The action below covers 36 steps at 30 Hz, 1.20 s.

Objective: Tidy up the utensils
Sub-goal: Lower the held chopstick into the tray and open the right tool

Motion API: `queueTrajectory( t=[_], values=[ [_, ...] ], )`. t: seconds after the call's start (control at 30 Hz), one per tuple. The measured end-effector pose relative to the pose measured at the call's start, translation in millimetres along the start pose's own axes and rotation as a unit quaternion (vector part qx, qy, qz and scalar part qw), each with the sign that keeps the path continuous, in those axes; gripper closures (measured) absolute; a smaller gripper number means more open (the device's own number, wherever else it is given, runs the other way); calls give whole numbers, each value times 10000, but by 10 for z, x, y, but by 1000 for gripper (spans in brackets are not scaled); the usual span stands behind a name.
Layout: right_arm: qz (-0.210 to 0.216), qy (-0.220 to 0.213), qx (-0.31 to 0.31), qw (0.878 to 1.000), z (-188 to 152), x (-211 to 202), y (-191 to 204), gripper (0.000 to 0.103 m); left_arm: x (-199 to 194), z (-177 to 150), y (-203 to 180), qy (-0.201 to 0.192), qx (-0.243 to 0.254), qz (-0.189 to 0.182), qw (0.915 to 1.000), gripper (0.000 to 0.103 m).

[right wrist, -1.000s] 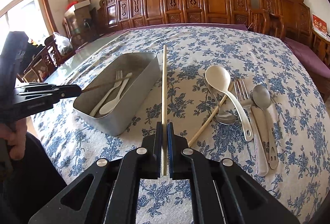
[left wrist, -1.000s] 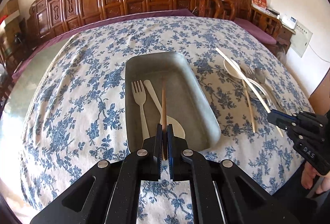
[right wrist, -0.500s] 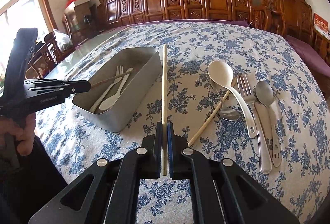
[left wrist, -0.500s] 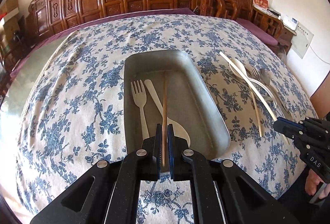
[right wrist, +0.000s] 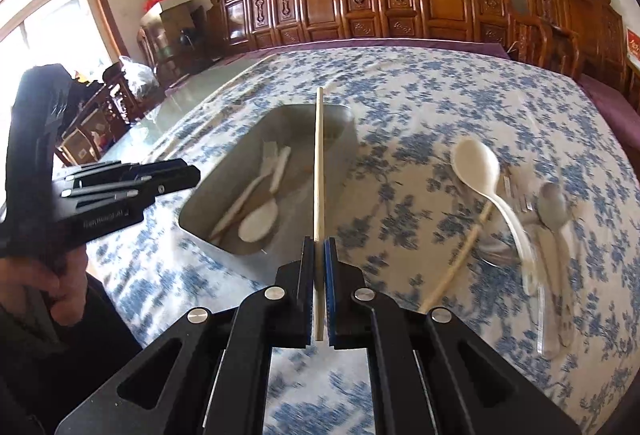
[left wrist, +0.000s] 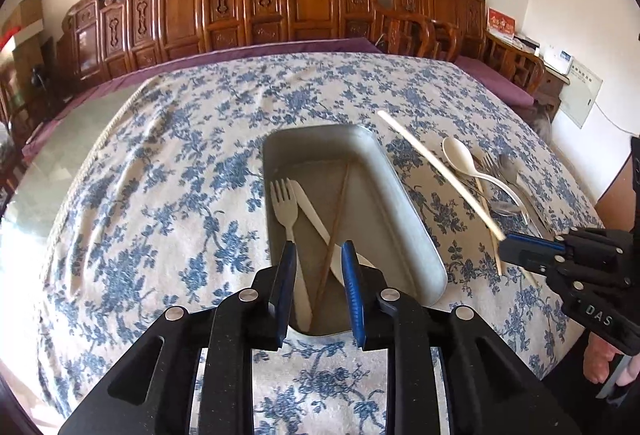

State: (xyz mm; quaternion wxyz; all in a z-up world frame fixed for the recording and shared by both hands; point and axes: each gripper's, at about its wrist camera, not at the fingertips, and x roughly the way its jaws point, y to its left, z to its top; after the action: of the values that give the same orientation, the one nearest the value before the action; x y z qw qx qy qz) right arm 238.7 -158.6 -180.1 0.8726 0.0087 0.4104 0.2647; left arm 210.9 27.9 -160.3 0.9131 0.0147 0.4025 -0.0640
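Brown chopstick (left wrist: pixel 338 219) lies loose in tray (left wrist: pixel 416 235) | left tongs (left wrist: pixel 318 255) opening | right tongs (right wrist: pixel 319 251) pinch pale chopstick (right wrist: pixel 319 163)

Near end of tray (left wrist: pixel 434 267) and fork (left wrist: pixel 285 207) handle hidden behind left gripper (left wrist: pixel 318 259). Utensil pile (right wrist: pixel 536 227) smeared by motion blur in right view (count of pieces unclear). Lower stretch of pale chopstick (right wrist: pixel 318 171) covered between right gripper (right wrist: pixel 319 255) pads. Hand (left wrist: pixel 600 361) cut off at picture's right edge.

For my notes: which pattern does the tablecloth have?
Blue flowers on white; the tablecloth shows best in the left wrist view.
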Motion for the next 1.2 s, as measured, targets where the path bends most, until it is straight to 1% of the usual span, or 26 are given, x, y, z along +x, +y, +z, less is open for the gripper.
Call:
queueTrajectory(
  t=[0.17,0.37,0.53,0.67,0.83,0.9,1.07,1.2],
  values=[
    [73,94,-34,9999,170,162,150,97,-56,-10,103,-60,-44,-4,10000,81],
    [79,322,3,9994,332,401,276,97,-52,-16,256,-43,-199,-8,9998,81],
    [70,511,31,9987,401,597,350,97,-53,-14,345,-44,-296,-4,9996,81],
    [69,667,142,9976,418,734,352,97,-72,-21,343,-67,-289,-8,9996,81],
    [117,758,216,9968,421,846,363,96,-80,-25,329,-74,-273,-14,9996,81],
    [197,752,245,9967,414,868,353,94,-78,-21,329,-68,-286,-17,9996,81],
    [292,678,169,9971,390,821,324,94,-82,-9,329,-70,-301,-22,9995,81],
    [261,423,130,9987,387,588,205,94,-75,-3,274,-89,-287,-85,9995,81]
  ],
)
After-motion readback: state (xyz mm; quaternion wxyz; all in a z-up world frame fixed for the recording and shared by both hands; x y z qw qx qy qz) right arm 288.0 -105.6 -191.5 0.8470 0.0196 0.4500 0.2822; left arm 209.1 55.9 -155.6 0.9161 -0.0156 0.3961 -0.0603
